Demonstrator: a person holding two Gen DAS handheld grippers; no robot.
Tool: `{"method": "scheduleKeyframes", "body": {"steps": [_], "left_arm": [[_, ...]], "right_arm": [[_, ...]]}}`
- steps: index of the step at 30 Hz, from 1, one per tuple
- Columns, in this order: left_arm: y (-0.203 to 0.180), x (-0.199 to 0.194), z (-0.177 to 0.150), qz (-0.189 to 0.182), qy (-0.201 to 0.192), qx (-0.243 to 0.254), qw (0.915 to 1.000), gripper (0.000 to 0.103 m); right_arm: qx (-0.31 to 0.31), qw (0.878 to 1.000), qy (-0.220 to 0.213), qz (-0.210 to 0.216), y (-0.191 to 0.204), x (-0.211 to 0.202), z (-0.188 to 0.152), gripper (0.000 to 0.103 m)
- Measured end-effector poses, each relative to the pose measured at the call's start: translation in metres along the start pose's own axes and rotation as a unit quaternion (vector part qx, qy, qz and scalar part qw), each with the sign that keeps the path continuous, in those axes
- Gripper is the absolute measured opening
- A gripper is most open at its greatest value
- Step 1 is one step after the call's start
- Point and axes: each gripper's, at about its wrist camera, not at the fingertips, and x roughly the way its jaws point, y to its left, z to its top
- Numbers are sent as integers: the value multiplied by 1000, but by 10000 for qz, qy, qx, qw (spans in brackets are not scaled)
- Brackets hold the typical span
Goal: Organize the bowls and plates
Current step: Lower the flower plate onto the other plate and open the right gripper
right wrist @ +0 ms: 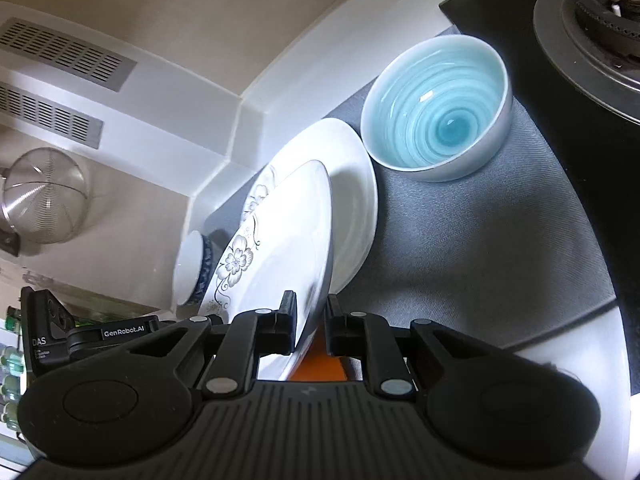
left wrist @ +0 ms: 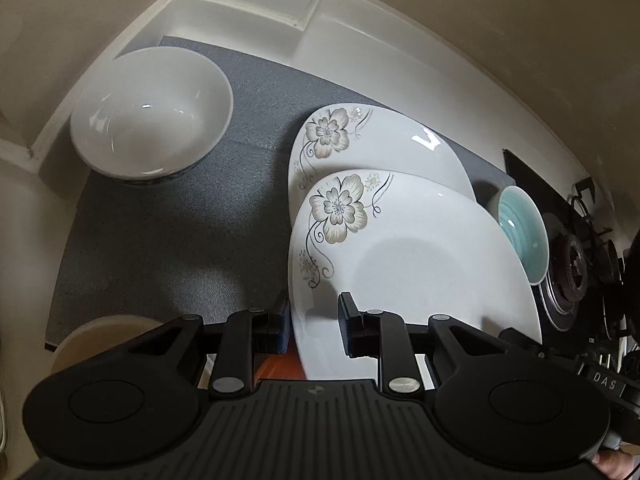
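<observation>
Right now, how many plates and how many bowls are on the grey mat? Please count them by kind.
Floral plates: 2, the near plate held in both grippers, the far plate lying behind it.
Bowls: 2, a white bowl and a turquoise bowl.
Total: 4 pieces on the grey mat.

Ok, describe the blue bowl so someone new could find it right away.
Start at the gas stove, then look at the grey mat beside it. The blue bowl stands upright there, next to the flowered plates; it alone has turquoise swirls inside.
</observation>
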Motion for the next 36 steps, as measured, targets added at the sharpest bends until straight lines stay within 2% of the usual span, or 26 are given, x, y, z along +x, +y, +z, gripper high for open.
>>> {"method": "scheduleKeyframes", "body": {"steps": [4,9,14,18,22,26,27,30,36], "left_arm": [[4,12,6,-9,10,-136,9999,24],[-7,15,1,215,-193,175,9994,24],[6,13,-5,-170,-93,-181,9996,24],[8,-4,-24,-267,-136,-78,9995,24],[7,-5,-36,-542,-116,-114,9984,21],[15,2,-30,-660,-10,-492,9966,18],[16,5,-27,-672,9,-536,9963,18],[15,3,-31,-632,-57,-558,9964,18],[10,2,-37,-632,-130,-540,9965,18]], "right_arm": [[56,9998,150,-129,-3,14,1,15],[233,9996,86,-128,-9,21,2,15],[376,9992,54,-118,-15,24,7,15],[358,9992,124,-154,-13,30,9,15],[353,9992,93,-163,-15,34,11,14],[318,9993,104,-177,-16,36,14,14],[293,9994,113,-163,-16,36,15,17],[122,9998,146,-49,-13,30,14,26],[44,9999,83,-123,-13,4,4,26]]}}
